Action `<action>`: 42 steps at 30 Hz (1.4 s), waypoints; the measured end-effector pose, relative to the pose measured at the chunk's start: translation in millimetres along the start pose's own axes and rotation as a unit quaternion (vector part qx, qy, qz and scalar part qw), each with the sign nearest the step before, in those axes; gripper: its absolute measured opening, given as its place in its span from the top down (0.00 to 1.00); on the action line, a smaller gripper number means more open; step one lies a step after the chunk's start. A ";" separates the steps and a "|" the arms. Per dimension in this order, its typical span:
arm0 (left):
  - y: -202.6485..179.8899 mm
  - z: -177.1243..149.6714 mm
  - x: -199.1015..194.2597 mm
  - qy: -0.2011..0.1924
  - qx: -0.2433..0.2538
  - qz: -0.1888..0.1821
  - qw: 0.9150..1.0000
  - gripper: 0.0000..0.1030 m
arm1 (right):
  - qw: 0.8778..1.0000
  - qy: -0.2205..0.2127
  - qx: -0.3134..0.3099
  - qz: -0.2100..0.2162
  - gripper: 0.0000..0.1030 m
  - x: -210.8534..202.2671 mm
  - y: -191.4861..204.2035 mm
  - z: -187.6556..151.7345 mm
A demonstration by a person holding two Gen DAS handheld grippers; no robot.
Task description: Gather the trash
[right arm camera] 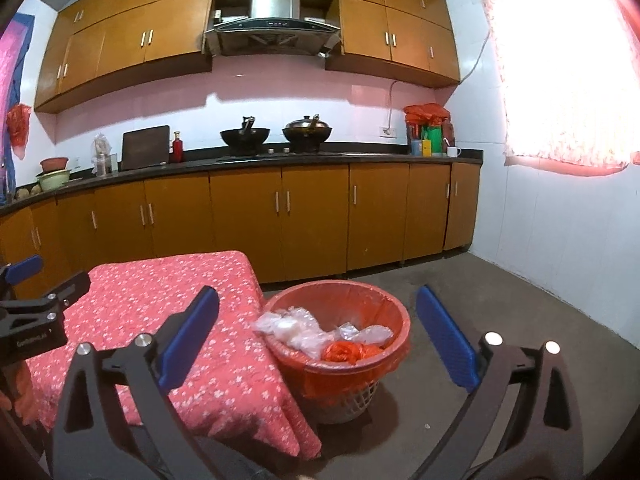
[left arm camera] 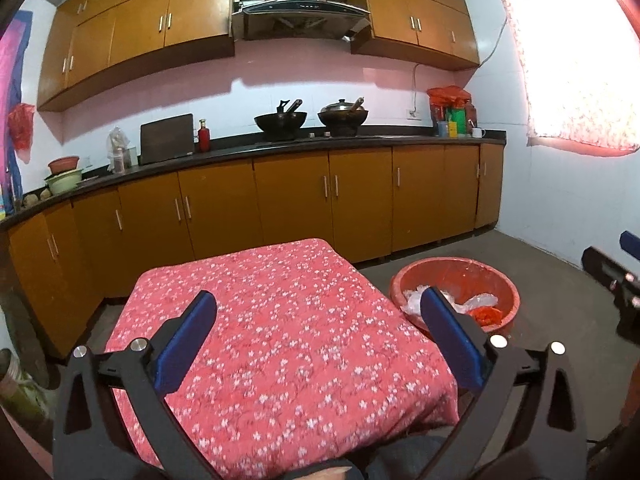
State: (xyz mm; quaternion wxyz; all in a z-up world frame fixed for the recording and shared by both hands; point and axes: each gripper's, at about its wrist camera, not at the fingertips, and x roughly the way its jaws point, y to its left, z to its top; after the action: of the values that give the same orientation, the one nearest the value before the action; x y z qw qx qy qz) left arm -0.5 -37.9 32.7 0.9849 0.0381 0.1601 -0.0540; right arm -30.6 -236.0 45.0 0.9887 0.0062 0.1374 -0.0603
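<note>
Right wrist view puts the red floral-cloth tabletop (right arm camera: 160, 320) at lower left, bare of litter as far as I can see. Touching its right edge stands the round basket with an orange plastic liner (right arm camera: 394, 316), low centre, holding crumpled clear plastic wrappers (right arm camera: 304, 330) and an orange bag wad (right arm camera: 344, 352). The right gripper (right arm camera: 318, 308) frames it, jaws spread and empty, plainly nearer. The left gripper (left arm camera: 320, 312), jaws likewise spread and empty, hangs over the cloth with the basket at right.
</note>
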 end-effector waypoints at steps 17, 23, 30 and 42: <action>14.0 -23.6 -16.6 0.020 -0.018 0.015 1.000 0.02 | 1.000 0.009 -0.004 -0.021 0.04 -14.5 18.6 -17.8; 18.5 -23.7 -18.0 0.018 -0.022 0.014 1.000 0.02 | 1.000 0.003 -0.002 -0.022 0.04 -14.7 16.6 -15.8; 17.9 -24.0 -19.2 0.015 -0.021 0.016 1.000 0.02 | 1.000 0.001 -0.005 -0.023 0.04 -12.6 17.8 -16.5; 18.4 -24.0 -19.8 0.015 -0.023 0.015 1.000 0.02 | 1.000 0.008 -0.001 -0.021 0.04 -10.1 17.8 -19.5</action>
State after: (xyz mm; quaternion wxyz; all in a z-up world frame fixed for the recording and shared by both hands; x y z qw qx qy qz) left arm -24.4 -15.6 17.3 0.9836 0.0190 0.1757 -0.0347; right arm -43.4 -216.5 28.8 0.9860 0.0026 0.1457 -0.0805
